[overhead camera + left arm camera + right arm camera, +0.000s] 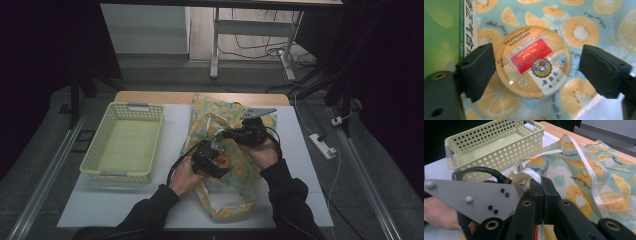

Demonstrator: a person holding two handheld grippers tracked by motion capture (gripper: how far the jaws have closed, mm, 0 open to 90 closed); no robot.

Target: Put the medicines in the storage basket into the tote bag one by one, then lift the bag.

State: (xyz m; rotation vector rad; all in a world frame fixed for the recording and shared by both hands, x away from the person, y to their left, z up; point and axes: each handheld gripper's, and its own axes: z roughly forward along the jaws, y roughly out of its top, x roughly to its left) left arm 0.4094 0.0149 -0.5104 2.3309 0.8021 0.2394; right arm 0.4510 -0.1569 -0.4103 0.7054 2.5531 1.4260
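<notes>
Candy tin (533, 62), round and flat with a red label, lies on the fruit-print bag (599, 27) squarely between the jaws of our left gripper (534, 72), which stand open at nine and three o'clock, just clear of its rim. Our right gripper (541, 185) is clamped on the bag's white drawstring (531, 173). Beyond, at about ten o'clock, sits the pale green basket (150, 111).

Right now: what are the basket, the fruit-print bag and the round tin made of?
Basket: moulded plastic, pale yellow-green, matte; rows of punched holes. Fruit-print bag: thin woven fabric with white ribbon-like handles; it creases softly. Round tin: probably metal with a glossy printed lid, going by its sheen; could be plastic.
</notes>
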